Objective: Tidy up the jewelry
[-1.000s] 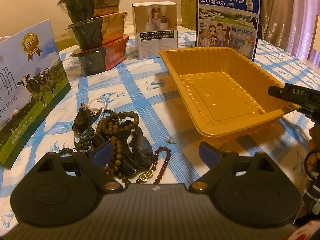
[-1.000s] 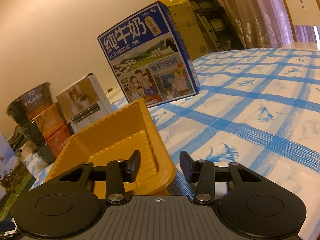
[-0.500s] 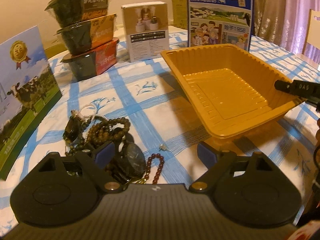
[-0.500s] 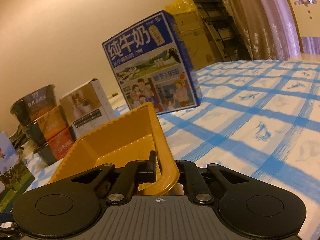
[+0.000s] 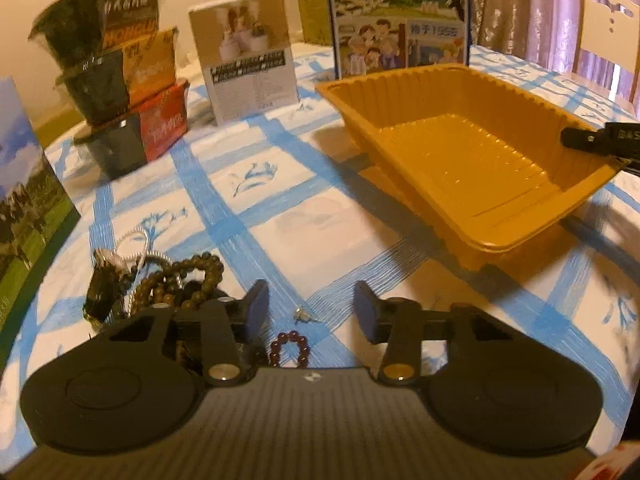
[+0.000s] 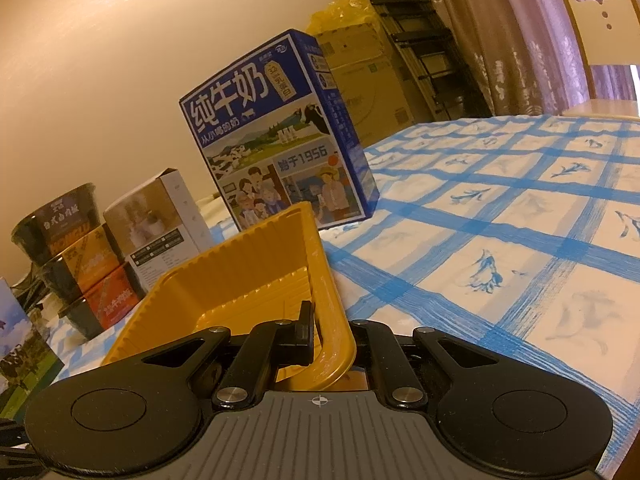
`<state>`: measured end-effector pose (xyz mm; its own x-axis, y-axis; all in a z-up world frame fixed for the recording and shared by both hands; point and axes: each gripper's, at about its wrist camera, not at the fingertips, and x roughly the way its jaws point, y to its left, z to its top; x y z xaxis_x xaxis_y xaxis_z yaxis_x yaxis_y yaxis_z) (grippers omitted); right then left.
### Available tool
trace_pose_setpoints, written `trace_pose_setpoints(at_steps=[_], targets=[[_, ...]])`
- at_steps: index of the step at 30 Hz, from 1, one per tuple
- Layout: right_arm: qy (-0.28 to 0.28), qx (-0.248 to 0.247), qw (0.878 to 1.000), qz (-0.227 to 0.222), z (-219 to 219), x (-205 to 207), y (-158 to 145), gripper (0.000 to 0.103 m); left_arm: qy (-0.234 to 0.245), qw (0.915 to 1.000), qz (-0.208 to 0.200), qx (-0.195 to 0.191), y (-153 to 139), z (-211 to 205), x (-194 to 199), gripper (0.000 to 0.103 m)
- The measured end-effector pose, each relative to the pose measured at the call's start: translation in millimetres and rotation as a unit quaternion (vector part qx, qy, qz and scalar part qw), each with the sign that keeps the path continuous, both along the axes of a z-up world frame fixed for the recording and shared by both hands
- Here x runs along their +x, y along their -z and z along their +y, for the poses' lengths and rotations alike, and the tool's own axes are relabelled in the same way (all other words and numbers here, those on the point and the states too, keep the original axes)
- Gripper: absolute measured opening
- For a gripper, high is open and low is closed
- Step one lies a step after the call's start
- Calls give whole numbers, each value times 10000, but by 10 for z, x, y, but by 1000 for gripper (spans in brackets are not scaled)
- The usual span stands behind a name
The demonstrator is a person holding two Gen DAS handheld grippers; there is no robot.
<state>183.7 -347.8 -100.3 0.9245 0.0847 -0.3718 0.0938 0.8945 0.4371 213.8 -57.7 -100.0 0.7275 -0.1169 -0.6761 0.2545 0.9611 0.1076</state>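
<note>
Right gripper (image 6: 332,336) is clamping the near-right rim of the empty orange ribbed plastic tray (image 5: 472,152), one finger inside the wall and one outside; tray is looking tilted, right side lifted off the blue-and-white checked tablecloth (image 5: 280,216), sitting toward the table's right edge. Left gripper (image 5: 312,312) is hovering with jaws apart and holding nothing, low over the cloth near the table's near-left edge. Tangle of brown wooden bead strands and silver chain (image 5: 160,276) is lying just left of its left finger, partly hidden under it; dark red bead bracelet (image 5: 290,348) and a tiny silver earring-like piece (image 5: 304,316) are lying between the fingers. Step in hand, likely: steadying or repositioning the tray before the first pickup; nothing is in it yet. Next move is probably calling for the left gripper dropping onto the red bracelet, closing, then carrying it into the tray.
</note>
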Motion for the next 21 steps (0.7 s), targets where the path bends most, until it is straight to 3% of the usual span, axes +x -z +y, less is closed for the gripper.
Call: trace_pose_setpoints(at_steps=[2, 9, 13, 21], targets=[[-25, -3, 10000, 15, 11, 10, 4, 7, -101, 9997, 119, -164, 24, 58, 25, 28], [-67, -13, 10000, 27, 34, 23, 5, 7, -317, 9986, 191, -383, 87, 116, 24, 22], [-65, -12, 10000, 27, 34, 21, 7, 7, -398, 9976, 232, -516, 85, 97, 31, 9], [-115, -36, 9999, 1, 53, 22, 4, 7, -432, 9982, 124, -406, 76, 29, -19, 8]])
